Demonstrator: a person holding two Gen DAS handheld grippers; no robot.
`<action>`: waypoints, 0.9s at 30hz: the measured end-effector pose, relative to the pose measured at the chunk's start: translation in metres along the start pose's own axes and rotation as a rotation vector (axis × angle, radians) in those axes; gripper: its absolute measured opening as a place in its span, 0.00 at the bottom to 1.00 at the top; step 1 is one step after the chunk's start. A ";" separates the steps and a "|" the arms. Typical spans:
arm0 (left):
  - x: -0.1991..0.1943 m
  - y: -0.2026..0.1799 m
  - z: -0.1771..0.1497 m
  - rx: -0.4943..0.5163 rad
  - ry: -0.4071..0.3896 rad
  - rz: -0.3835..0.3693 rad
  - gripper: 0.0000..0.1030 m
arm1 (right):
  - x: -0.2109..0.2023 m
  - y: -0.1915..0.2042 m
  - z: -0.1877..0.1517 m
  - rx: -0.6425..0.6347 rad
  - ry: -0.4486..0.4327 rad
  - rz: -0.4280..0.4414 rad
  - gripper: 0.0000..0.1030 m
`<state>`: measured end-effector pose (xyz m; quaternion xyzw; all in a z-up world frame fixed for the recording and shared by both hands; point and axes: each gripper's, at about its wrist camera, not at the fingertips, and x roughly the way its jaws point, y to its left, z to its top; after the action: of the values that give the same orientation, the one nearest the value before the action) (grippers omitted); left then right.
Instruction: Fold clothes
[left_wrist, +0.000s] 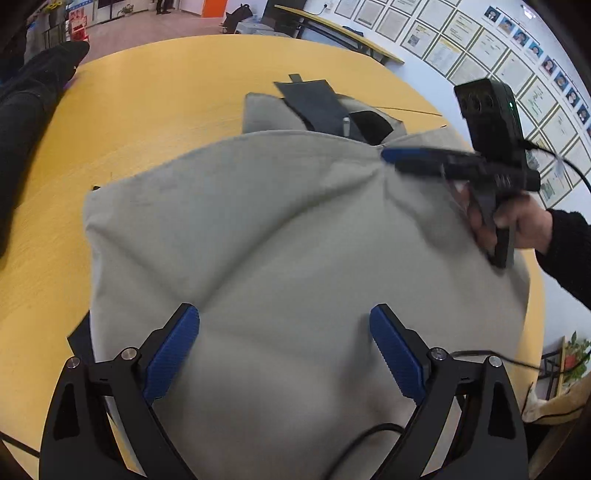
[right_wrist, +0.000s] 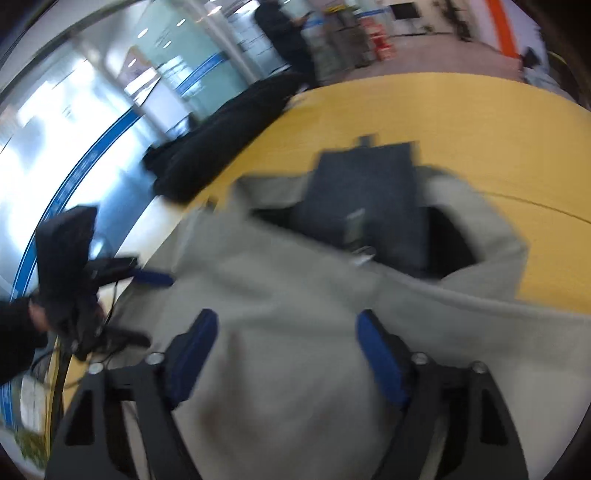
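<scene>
A light grey garment (left_wrist: 280, 236) with a dark lining (left_wrist: 314, 107) lies folded over on the round yellow table (left_wrist: 155, 103). My left gripper (left_wrist: 284, 325) is open just above the garment's near part, nothing between its blue pads. My right gripper (left_wrist: 388, 155) shows at the right of the left wrist view, its tip at a raised fold of the cloth. In the blurred right wrist view the right gripper (right_wrist: 286, 328) is open over the garment (right_wrist: 288, 295), and the left gripper (right_wrist: 155, 277) shows at the left edge. The dark lining (right_wrist: 369, 184) lies beyond.
A black garment (left_wrist: 33, 99) lies on the table's far left edge, also in the right wrist view (right_wrist: 221, 140). A wall of framed papers (left_wrist: 498, 48) stands at the right. Bare table (right_wrist: 480, 122) surrounds the grey garment.
</scene>
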<state>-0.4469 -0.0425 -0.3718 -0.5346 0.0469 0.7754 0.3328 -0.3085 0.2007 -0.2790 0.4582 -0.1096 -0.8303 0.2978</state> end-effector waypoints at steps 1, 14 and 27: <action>0.001 0.003 0.001 0.018 0.003 0.002 0.92 | -0.009 -0.010 0.001 0.010 -0.047 -0.026 0.73; -0.027 -0.017 0.023 0.260 -0.045 0.002 0.92 | -0.251 0.004 -0.137 0.301 -0.445 -0.292 0.92; -0.053 -0.114 0.058 0.616 0.027 0.015 0.92 | -0.238 0.026 -0.338 1.049 -0.445 -0.225 0.92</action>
<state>-0.4176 0.0463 -0.2688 -0.4183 0.2880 0.7201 0.4729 0.0763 0.3520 -0.2897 0.3678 -0.5171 -0.7677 -0.0894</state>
